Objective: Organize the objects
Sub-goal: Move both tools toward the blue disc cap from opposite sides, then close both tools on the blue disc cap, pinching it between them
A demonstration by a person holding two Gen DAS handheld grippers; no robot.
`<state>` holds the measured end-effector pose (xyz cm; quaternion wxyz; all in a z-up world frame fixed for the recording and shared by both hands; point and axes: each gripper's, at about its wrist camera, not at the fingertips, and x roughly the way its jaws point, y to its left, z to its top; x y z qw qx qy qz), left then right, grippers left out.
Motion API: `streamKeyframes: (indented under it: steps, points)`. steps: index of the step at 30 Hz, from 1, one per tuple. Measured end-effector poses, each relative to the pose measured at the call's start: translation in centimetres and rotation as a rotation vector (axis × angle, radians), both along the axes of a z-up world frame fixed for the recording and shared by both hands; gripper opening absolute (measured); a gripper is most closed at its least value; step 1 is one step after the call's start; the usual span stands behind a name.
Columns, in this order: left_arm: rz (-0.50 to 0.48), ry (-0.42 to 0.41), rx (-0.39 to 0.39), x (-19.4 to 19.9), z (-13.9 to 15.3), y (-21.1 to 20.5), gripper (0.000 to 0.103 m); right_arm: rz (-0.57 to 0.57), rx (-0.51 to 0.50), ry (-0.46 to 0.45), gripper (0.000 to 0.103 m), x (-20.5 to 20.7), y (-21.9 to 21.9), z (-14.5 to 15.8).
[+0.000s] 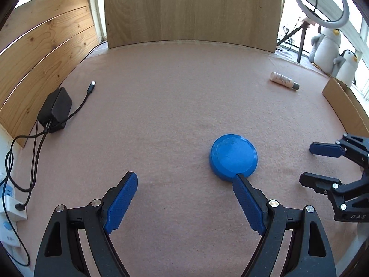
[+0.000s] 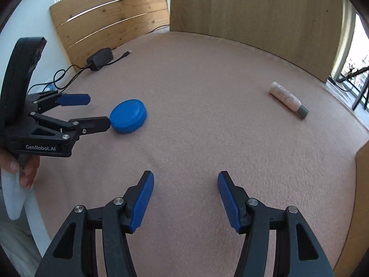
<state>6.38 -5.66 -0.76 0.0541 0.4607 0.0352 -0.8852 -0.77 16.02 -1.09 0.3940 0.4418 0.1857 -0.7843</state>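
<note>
Pink felt surface (image 2: 207, 120), wooden panels behind. Nearest, the right gripper (image 2: 185, 198) hovers with fingers apart, empty. Beyond it, the left gripper (image 1: 184, 198), fingers apart, has its right finger (image 1: 245, 196) at the rim of the blue round lid (image 1: 233, 157), which is not enclosed. Farther right lies a pale bottle (image 2: 287, 100); a black charger (image 1: 55, 109) sits far left. Judged: organizing barely begun, both objects ungrasped.

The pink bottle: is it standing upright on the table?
No, the pink bottle lies on its side on the table, grey cap pointing right.
</note>
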Motion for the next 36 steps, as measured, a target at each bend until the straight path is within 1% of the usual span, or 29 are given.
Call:
streamKeyframes:
  steps: [2,4,6,9,10,11,13,14,15,17,20,22,25,27,28,30,32,35,36]
  points:
    - [-0.081,0.019,-0.027,-0.5,0.0,-0.3,0.087,0.162,0.055,0.033,0.054,-0.1,-1.6,-0.1]
    - [-0.182,0.027,-0.047,-0.8,0.0,-0.3,0.087,0.309,0.084,0.046,0.054,-0.3,-3.0,0.0]
    - [-0.306,0.034,-0.079,-1.0,-0.1,-0.2,0.087,0.442,0.097,0.061,0.054,-0.5,-4.3,-0.1]
    - [-0.511,0.051,-0.138,-0.5,-0.2,0.8,0.087,0.587,0.095,0.031,0.055,-1.4,-5.8,-0.1]
    - [-0.583,0.058,-0.142,-0.3,-0.3,1.0,0.087,0.631,0.097,0.027,0.055,-1.7,-6.3,-0.2]
    - [-0.633,0.065,-0.143,-0.2,-0.4,1.0,0.087,0.675,0.095,0.027,0.055,-1.9,-6.8,-0.2]
    - [-0.691,0.068,-0.111,-0.5,-0.4,0.7,0.085,0.756,0.094,0.02,0.055,-2.2,-7.5,-0.3]
    - [-0.717,0.073,-0.096,-0.7,-0.4,0.6,0.083,0.787,0.092,0.013,0.055,-2.4,-7.9,-0.3]
    - [-0.738,0.069,-0.085,-0.9,-0.6,0.6,0.079,0.815,0.092,0.009,0.055,-2.6,-8.2,-0.4]
    - [-0.778,0.067,-0.054,-1.2,-0.8,0.6,0.075,0.856,0.088,0.006,0.055,-3.0,-8.7,-0.4]
    - [-0.803,0.061,-0.029,-1.9,-0.9,0.3,0.074,0.913,0.069,-0.004,0.055,-3.3,-9.3,-0.5]
    - [-0.816,0.055,-0.009,-2.3,-1.0,0.2,0.072,0.941,0.066,-0.013,0.055,-3.5,-9.6,-0.5]
    - [-0.86,0.054,0.006,-2.4,-1.1,0.3,0.061,0.958,0.066,-0.025,0.051,-3.7,-10.1,-0.5]
    - [-0.882,0.057,0.002,-2.5,-1.2,0.5,0.056,0.974,0.064,-0.041,0.048,-3.6,-10.2,-0.5]
    - [-0.888,0.057,0.002,-2.5,-1.2,0.5,0.055,0.982,0.068,-0.042,0.046,-3.5,-10.3,-0.4]
    - [-0.903,0.056,0.007,-2.5,-1.3,0.5,0.055,0.979,0.08,-0.047,0.046,-3.3,-10.3,-0.4]
    - [-0.934,0.059,-0.006,-2.0,-1.4,0.9,0.054,0.986,0.091,-0.057,0.046,-2.8,-10.1,-0.3]
    - [-0.997,0.062,-0.029,-0.8,-1.5,1.8,0.044,1.007,0.105,-0.087,0.046,-1.6,-8.8,-0.2]
    - [-1.023,0.06,-0.032,-0.4,-1.5,2.2,0.044,1.01,0.105,-0.102,0.046,-1.2,-8.3,-0.1]
